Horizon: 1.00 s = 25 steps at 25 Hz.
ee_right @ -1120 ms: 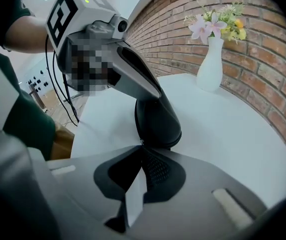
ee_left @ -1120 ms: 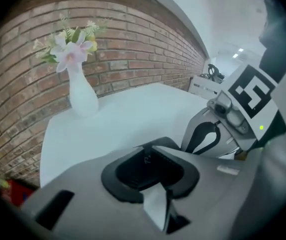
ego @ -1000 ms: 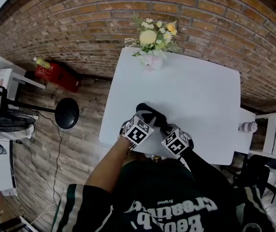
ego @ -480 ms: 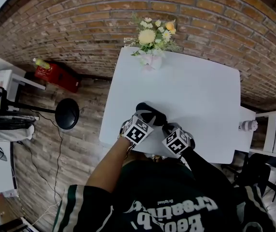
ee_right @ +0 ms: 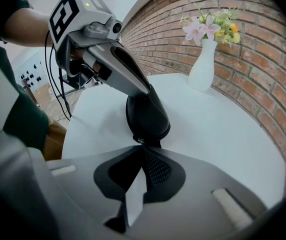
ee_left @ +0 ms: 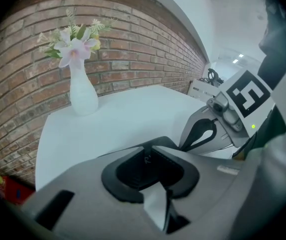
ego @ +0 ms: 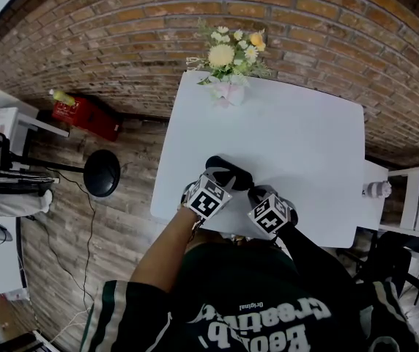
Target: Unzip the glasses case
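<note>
The black glasses case [ego: 228, 172] lies near the front edge of the white table [ego: 297, 145]. My left gripper [ego: 214, 186] is shut on its left end, and the dark case [ee_left: 144, 168] fills the space between the jaws. In the right gripper view the case [ee_right: 147, 111] stands just past my right gripper [ee_right: 142, 147]. That gripper is shut on the small metal zipper pull [ee_right: 139, 141] at the case's near end. The left gripper [ee_right: 135, 89] presses on the case from above there. My right gripper [ego: 262, 196] sits right of the case in the head view.
A white vase of flowers [ego: 229, 86] stands at the table's far edge, against a brick wall [ego: 121, 28]. Left of the table are a black round stand base [ego: 102, 171] with cables and a red box [ego: 85, 114]. A white chair [ego: 407, 204] is at the right.
My right gripper has edged slightly to the right at the case's near end. The left gripper and the case have stayed put.
</note>
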Motion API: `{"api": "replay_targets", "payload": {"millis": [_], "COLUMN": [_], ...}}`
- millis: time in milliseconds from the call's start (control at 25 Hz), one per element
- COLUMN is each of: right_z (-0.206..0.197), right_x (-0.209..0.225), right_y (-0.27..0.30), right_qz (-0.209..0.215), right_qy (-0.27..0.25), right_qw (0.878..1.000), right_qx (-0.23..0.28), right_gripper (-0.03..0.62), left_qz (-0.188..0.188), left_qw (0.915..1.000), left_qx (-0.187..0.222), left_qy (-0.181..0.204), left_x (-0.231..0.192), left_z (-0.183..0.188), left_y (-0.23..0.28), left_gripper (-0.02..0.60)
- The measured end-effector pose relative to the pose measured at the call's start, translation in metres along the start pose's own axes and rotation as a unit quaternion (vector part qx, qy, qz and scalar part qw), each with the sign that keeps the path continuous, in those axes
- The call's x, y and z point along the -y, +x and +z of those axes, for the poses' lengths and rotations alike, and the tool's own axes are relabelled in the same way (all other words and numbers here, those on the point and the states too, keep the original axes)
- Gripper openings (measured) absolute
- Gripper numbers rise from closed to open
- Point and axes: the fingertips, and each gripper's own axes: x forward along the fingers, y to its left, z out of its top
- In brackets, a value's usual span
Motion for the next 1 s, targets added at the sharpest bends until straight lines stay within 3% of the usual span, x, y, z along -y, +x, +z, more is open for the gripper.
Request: {"api": "replay_targets", "payload": {"millis": [680,1000], "right_z": [-0.001,-0.002], "right_x": [0.01,0.02], "right_y": [-0.002,-0.004], "right_qz": [-0.029,-0.07], "right_qy": [-0.027,-0.038], "right_qw": [0.999,0.997], "right_qx": [-0.006,-0.022], "right_gripper": [0.014,0.015], "left_qz": [-0.01,-0.011], "left_qw": [0.9997,0.9995], "left_qx": [-0.007,-0.009], "left_qy": [0.022,0.03], "left_x": [0.001,0.001], "left_z": [0.0,0.0], "left_y": [0.0,0.001], "left_gripper": [0.051,0.051]}}
